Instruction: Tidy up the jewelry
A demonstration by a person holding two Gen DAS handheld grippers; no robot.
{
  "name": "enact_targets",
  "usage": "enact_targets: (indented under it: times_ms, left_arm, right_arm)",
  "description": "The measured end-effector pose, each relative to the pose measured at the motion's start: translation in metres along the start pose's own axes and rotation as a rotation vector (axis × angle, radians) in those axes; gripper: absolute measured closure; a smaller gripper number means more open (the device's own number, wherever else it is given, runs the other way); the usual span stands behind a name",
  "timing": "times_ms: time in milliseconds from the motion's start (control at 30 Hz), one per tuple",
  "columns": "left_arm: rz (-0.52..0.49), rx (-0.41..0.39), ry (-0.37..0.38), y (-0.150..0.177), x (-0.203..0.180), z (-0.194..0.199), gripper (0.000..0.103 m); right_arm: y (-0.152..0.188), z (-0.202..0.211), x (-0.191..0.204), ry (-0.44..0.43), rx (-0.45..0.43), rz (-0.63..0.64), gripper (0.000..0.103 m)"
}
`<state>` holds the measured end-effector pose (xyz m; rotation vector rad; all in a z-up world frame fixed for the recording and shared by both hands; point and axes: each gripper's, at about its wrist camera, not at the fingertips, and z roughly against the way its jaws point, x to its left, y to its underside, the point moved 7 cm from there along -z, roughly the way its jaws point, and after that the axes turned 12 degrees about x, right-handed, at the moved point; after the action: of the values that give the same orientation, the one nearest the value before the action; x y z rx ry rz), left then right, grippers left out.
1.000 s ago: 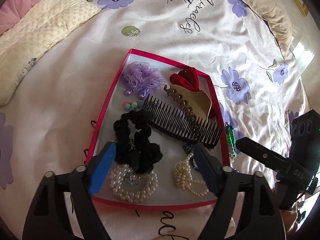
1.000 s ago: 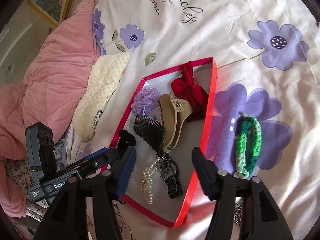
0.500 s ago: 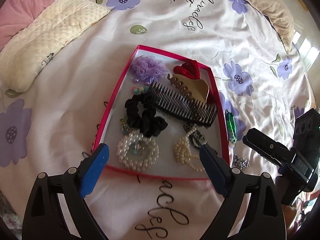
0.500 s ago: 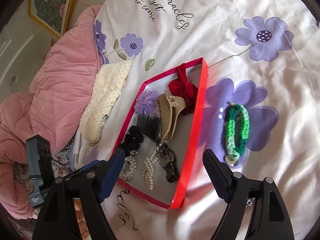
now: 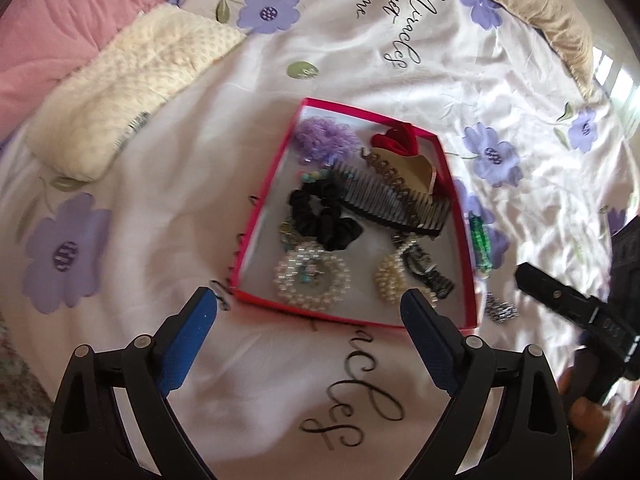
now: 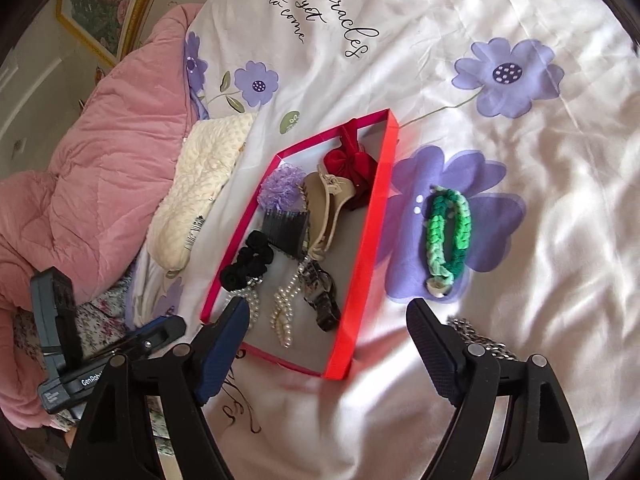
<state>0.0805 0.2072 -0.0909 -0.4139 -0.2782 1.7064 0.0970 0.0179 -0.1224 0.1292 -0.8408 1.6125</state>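
Note:
A red-rimmed shallow box (image 5: 256,216) (image 6: 372,240) lies on the bed. It holds a black scrunchie (image 5: 324,216), pearl bracelet (image 5: 310,280), pearl strand (image 5: 390,276), black comb (image 5: 394,206), beige claw clip (image 6: 324,204), red bow (image 6: 352,164), purple scrunchie (image 5: 326,138) and a dark watch (image 6: 322,296). A green braided bracelet (image 6: 448,236) and a silver chain (image 5: 500,312) (image 6: 480,338) lie on the sheet right of the box. My left gripper (image 5: 308,344) is open and empty, near the box's front edge. My right gripper (image 6: 332,344) is open and empty, over the box's front right corner.
The bed has a white sheet with purple flowers (image 6: 508,76). A cream pillow (image 5: 128,84) and a pink quilt (image 6: 80,184) lie to the left. A beige pillow (image 5: 552,12) lies at the far right.
Both grippers have pulled back from the box and opened wider. The left gripper has left the black scrunchie and pearl bracelet lying in the box.

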Motion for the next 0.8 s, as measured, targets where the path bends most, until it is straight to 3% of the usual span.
enact_targets:
  times_ms: [200, 400, 567, 800]
  left_arm:
    - [-0.029, -0.044, -0.111, 0.002, 0.01, 0.017, 0.004]
    - [-0.046, -0.084, -0.186, -0.002, 0.019, 0.033, 0.0]
    - [-0.044, -0.085, -0.207, -0.004, 0.025, 0.029, 0.0]
    - [-0.032, -0.065, -0.214, -0.001, 0.03, 0.011, 0.0]
  right_arm:
    - [-0.003, 0.011, 0.022, 0.166, -0.004, 0.148, 0.019]
    - [-0.01, 0.019, 0.054, 0.283, -0.008, 0.32, 0.007]
    - [-0.01, 0.01, 0.061, 0.311, 0.006, 0.367, 0.004]
    - [-0.003, -0.011, 0.049, 0.291, 0.039, 0.331, 0.004]
